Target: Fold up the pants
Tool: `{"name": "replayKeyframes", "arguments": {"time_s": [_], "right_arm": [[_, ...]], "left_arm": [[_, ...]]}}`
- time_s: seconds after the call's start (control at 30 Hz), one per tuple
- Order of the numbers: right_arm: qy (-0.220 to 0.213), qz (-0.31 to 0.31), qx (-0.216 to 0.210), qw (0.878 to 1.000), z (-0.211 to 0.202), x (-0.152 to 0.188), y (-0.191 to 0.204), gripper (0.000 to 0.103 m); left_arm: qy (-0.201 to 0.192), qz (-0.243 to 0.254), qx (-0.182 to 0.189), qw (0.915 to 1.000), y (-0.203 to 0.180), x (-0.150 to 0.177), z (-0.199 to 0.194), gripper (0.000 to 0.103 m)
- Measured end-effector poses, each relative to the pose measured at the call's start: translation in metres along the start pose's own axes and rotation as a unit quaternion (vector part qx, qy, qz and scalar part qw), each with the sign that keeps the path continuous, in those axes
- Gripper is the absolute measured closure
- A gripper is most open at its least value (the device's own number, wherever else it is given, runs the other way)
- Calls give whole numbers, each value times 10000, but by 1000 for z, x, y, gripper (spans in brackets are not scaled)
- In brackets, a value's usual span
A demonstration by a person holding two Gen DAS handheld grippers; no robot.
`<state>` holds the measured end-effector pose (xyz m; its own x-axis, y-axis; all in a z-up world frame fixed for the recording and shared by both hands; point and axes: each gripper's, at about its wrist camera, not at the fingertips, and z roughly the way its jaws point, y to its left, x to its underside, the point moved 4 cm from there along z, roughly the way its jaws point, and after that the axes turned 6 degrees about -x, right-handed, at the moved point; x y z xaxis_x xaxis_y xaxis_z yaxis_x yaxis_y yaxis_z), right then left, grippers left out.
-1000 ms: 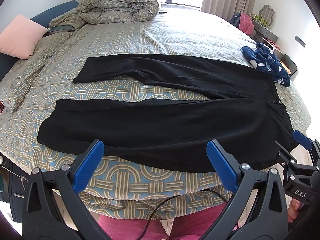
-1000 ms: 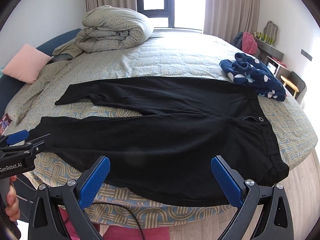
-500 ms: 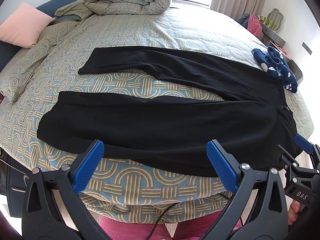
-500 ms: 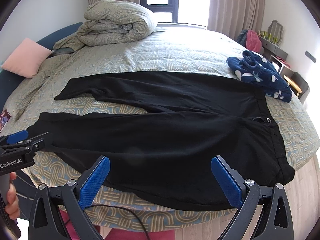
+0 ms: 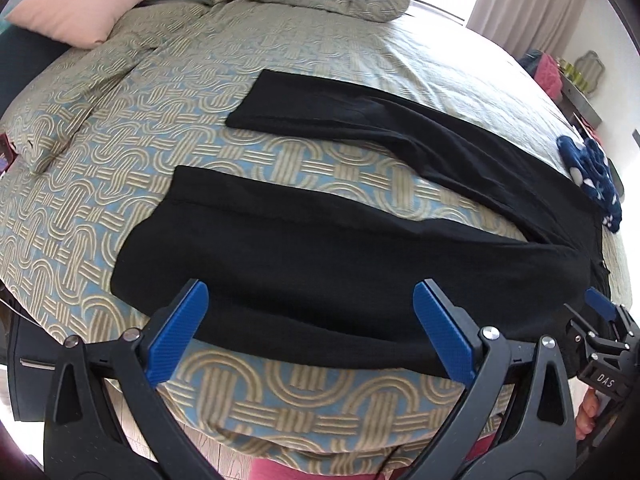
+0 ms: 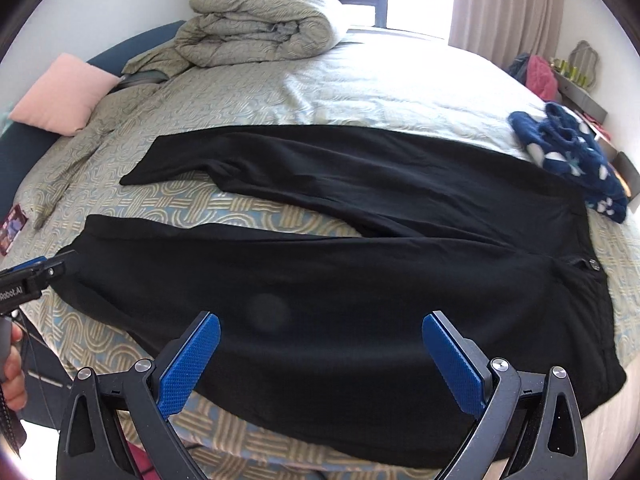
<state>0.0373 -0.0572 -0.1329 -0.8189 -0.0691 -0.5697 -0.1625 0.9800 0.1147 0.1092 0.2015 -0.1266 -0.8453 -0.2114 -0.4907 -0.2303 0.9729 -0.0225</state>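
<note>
1. The black pants point(image 6: 360, 264) lie flat on the patterned bedspread point(image 5: 280, 396), legs spread apart and pointing left, waistband to the right.
2. The left gripper point(image 5: 308, 332) hangs above the near leg by its left end, fingers spread wide, gripping nothing.
3. The right gripper point(image 6: 320, 360) hangs above the near edge of the pants toward the waist, fingers likewise wide apart and empty.
4. A folded quilt point(image 6: 256, 20) sits at the far side of the bed, with a pink pillow point(image 6: 60, 100) at the far left.
5. A blue spotted garment point(image 6: 572, 156) lies at the right, just beyond the waistband.
</note>
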Motion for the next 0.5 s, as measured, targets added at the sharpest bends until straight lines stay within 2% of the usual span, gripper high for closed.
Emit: {"name": "replayKeyframes", "arguments": {"time_s": [0.1,0.13,0.17,0.2,0.23,0.27,0.33,0.43,0.5], "right_arm": [[191,-66,-245,9995,25,-9,14,5],[319,-118,-360,9988,36,-12,20,14],[466,-167,-479,9976,47,-15,26,28],[582,-190,-595,9964,55,-18,31,35],[743,-195,-762,9941,65,-20,37,49],[888,-181,-902,9918,75,-22,42,58],[1068,-167,-1011,9890,90,-24,49,63],[1266,-197,-899,9877,109,-24,53,63],[1196,-217,-832,9891,113,-27,52,63]], "left_arm": [[114,5,-51,9999,9,-8,15,2],[184,24,-31,9998,9,-11,21,5],[275,35,20,9996,9,-14,29,7],[367,46,81,9993,8,-16,36,10],[488,65,172,9986,5,-18,45,10],[553,84,212,9982,3,-20,51,10],[651,166,226,9975,-2,-24,63,10],[824,312,255,9958,-13,-28,86,10],[927,378,234,9947,-20,-31,103,10]]}}
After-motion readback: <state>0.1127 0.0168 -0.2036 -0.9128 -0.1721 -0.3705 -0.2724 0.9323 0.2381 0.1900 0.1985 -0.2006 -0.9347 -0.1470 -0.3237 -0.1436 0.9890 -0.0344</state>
